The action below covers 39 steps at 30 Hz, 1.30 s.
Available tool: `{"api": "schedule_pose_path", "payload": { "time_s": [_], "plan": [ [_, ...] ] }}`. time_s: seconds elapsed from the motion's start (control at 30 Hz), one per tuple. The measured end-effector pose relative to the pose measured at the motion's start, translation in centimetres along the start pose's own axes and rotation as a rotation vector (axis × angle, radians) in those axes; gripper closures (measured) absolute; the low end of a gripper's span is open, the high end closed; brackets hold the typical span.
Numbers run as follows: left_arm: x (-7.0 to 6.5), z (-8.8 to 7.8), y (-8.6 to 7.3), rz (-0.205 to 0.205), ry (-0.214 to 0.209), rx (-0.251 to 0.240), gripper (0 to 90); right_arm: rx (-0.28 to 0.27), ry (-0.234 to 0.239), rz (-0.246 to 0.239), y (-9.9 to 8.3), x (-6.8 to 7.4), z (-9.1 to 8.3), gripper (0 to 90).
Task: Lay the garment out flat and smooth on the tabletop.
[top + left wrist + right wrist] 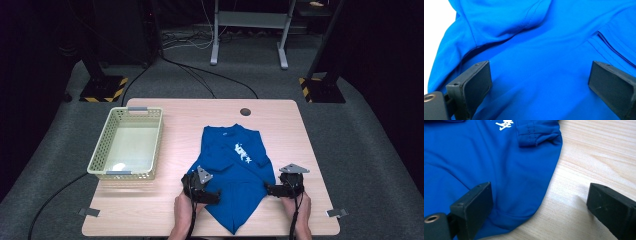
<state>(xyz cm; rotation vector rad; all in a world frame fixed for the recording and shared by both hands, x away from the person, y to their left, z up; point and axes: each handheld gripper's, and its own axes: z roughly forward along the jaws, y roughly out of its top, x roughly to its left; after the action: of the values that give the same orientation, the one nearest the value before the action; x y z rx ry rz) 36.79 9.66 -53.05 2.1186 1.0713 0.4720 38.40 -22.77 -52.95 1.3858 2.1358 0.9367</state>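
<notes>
A blue shirt with a white print lies partly folded on the wooden table, its lower end tapering toward the front edge. My left gripper sits at the shirt's left side, open, with both jaws wide apart over the blue cloth and nothing pinched between them. My right gripper rests at the shirt's right edge, also open. One of its jaws stands over the cloth and the other over bare wood. A folded sleeve lies beyond it.
A pale green mesh basket stands on the table's left half. A round cable hole is near the far edge. Bare wood runs along the right side and between basket and shirt. Stand bases and cables lie on the floor behind.
</notes>
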Motion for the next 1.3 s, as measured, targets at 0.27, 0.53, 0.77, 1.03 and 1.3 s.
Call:
{"api": "schedule_pose_path", "payload": {
  "time_s": [0.27,0.53,0.77,1.03,1.3],
  "plan": [
    [0.0,0.0,0.0,0.003,-0.013,0.005,4.1,0.01,-0.018,0.01,0.5,-0.2,0.3,3.2],
    [0.0,0.1,0.0,0.008,-0.022,0.008,2.0,-0.024,-0.006,-0.068,5.8,1.1,1.1,11.3],
    [0.0,0.1,0.0,0.011,-0.021,0.009,2.1,0.039,0.027,-0.076,10.8,2.3,5.4,37.8],
    [0.0,0.1,0.0,0.012,-0.021,0.009,2.1,0.123,0.019,-0.04,11.7,2.1,9.4,66.5],
    [0.0,0.1,0.0,0.011,-0.021,0.009,2.1,0.112,0.003,-0.032,11.7,1.8,9.0,86.4]
  ]
}}
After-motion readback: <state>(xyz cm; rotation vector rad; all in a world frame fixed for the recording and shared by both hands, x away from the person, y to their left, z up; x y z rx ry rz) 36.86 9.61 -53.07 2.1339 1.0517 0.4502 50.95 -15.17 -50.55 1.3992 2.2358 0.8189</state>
